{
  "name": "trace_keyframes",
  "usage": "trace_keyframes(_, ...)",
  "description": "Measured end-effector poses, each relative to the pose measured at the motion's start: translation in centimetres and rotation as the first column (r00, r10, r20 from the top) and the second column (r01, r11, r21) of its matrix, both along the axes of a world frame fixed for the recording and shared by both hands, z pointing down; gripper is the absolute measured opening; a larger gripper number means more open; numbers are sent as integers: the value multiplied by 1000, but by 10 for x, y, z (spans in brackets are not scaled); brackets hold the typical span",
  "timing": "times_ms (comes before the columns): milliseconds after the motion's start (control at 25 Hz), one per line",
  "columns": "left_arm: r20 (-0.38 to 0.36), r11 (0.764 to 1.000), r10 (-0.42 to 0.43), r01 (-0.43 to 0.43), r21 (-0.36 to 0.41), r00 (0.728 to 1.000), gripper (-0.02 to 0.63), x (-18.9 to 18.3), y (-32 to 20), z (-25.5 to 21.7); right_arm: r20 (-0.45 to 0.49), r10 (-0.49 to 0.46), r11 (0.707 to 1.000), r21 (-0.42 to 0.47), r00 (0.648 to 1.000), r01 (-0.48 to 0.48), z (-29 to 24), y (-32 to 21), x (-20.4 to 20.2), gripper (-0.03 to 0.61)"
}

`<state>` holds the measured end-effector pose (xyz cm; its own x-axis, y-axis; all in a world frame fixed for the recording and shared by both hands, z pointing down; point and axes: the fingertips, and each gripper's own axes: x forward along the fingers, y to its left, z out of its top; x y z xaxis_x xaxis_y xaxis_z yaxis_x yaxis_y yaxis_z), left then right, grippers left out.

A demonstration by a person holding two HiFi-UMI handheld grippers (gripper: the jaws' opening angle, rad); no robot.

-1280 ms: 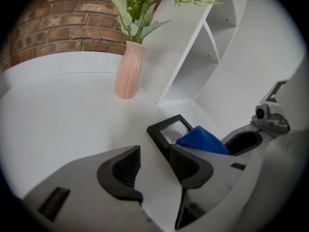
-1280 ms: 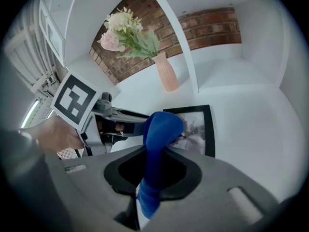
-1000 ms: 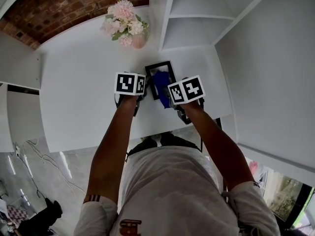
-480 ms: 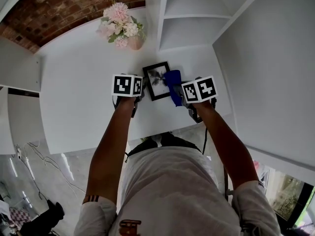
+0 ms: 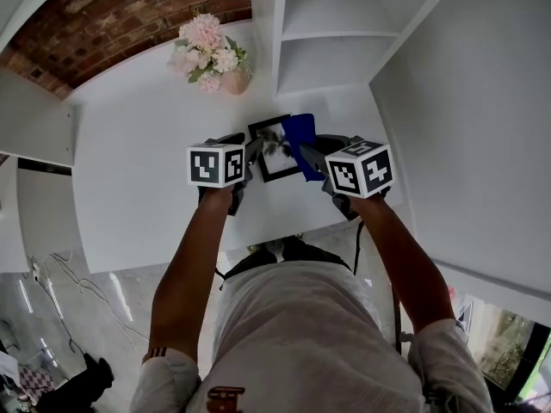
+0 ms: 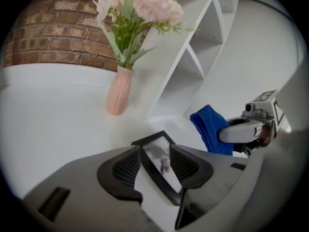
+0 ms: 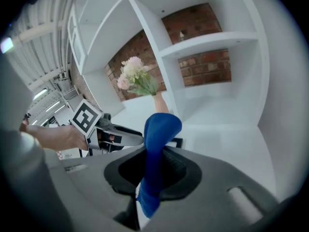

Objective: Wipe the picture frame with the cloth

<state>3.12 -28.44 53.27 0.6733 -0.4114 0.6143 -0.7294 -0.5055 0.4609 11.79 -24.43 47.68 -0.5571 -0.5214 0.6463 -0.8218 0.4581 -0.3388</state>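
Note:
The black picture frame [image 5: 274,149] sits in the middle of the white table [image 5: 138,170]. My left gripper [image 5: 249,151] holds it by its left edge; in the left gripper view the jaws are shut on the picture frame [image 6: 162,164], which runs between the pads. My right gripper [image 5: 314,156] is shut on a blue cloth [image 5: 303,138] at the frame's right edge. In the right gripper view the cloth [image 7: 157,139] stands bunched up out of the jaws, and the left gripper [image 7: 118,137] is just beyond it.
A pink vase of flowers [image 5: 211,52] stands at the back of the table, left of a white shelf unit [image 5: 331,46]. A brick wall [image 5: 112,11] runs behind. The table's front edge is near the person's body.
My right gripper carried the cloth off the frame's face to its right edge. The left gripper stays at the frame's left edge.

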Motion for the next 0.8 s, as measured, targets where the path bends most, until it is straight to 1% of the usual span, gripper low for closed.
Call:
trace_keyframes(80,-75,998,14,-9,63,997,186,6,1,-24,17,-15,997,72,1000,13,-19,-4,-3,60)
trace_keyframes(160,-154,990,35,-12,143,987,184,11,1,-54,36,-29,989,149,999,23,-39,-9,-7,60)
trace_keyframes(200,-187,982,48,-12,189,981,184,13,1,-70,46,-35,982,187,998,26,-49,-11,-9,60)
trace_keyframes(280,-230,959,82,-14,282,970,181,15,4,-101,60,-47,964,264,997,29,-69,-13,-12,60)
trace_keyframes(400,-259,911,134,-16,412,957,162,15,11,-141,87,-62,926,376,994,25,-97,-14,-16,60)
trace_keyframes(560,-270,833,189,-9,554,944,110,15,24,-185,153,-90,867,499,984,2,-133,-8,-21,60)
trace_keyframes(720,-268,760,224,4,650,937,56,15,36,-215,185,-132,801,599,974,-5,-163,4,-28,60)
trace_keyframes(800,-268,738,226,15,675,936,36,15,42,-228,185,-153,768,640,971,-1,-173,10,-31,60)
